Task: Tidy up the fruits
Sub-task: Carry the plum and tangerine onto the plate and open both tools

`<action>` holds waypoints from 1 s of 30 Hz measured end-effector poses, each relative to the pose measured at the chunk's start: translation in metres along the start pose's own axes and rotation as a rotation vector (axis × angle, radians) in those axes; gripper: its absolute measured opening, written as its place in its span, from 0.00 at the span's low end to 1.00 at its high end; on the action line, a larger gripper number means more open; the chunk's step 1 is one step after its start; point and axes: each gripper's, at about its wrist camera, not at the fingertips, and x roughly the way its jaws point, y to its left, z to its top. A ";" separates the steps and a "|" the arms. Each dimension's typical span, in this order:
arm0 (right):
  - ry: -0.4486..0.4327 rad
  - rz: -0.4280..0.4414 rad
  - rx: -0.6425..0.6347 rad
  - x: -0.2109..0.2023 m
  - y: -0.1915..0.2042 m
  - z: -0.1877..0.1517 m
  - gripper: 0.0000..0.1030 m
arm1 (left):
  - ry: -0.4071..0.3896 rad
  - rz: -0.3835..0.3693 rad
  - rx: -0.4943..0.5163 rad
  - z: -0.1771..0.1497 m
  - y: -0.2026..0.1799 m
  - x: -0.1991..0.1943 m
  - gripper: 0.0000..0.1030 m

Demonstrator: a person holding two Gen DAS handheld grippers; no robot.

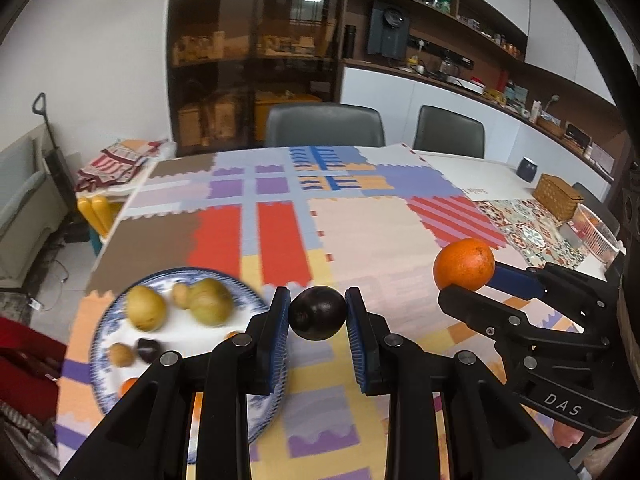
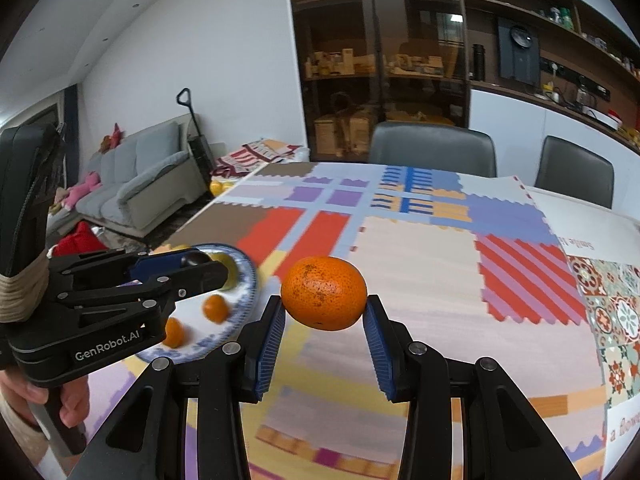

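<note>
Both grippers hold fruit above the table.
The left gripper (image 1: 318, 318) pinches a dark plum (image 1: 318, 313) narrowly between its pads; the right gripper (image 2: 324, 316) clamps an orange (image 2: 324, 293) slightly wider, at its fingertips.

Bright even indoor light, ceiling lamp glare on the glass cabinet (image 2: 376, 40), plate (image 1: 120, 360) motion-blurred, fisheye bending, dark corners
</note>
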 end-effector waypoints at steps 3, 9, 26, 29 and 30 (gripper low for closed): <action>0.002 0.023 -0.016 0.002 0.016 0.001 0.40 | -0.008 0.020 -0.015 -0.005 0.014 -0.011 0.27; 0.014 0.066 -0.048 0.008 0.047 0.002 0.40 | -0.020 0.071 -0.037 -0.016 0.043 -0.029 0.27; 0.111 0.175 -0.126 0.064 0.110 0.006 0.40 | 0.055 0.112 -0.048 -0.036 0.110 -0.016 0.27; 0.142 0.183 -0.130 0.077 0.116 0.005 0.40 | 0.080 0.109 -0.056 -0.040 0.119 -0.005 0.27; 0.153 0.185 -0.132 0.083 0.117 0.005 0.40 | 0.089 0.110 -0.057 -0.042 0.122 -0.001 0.27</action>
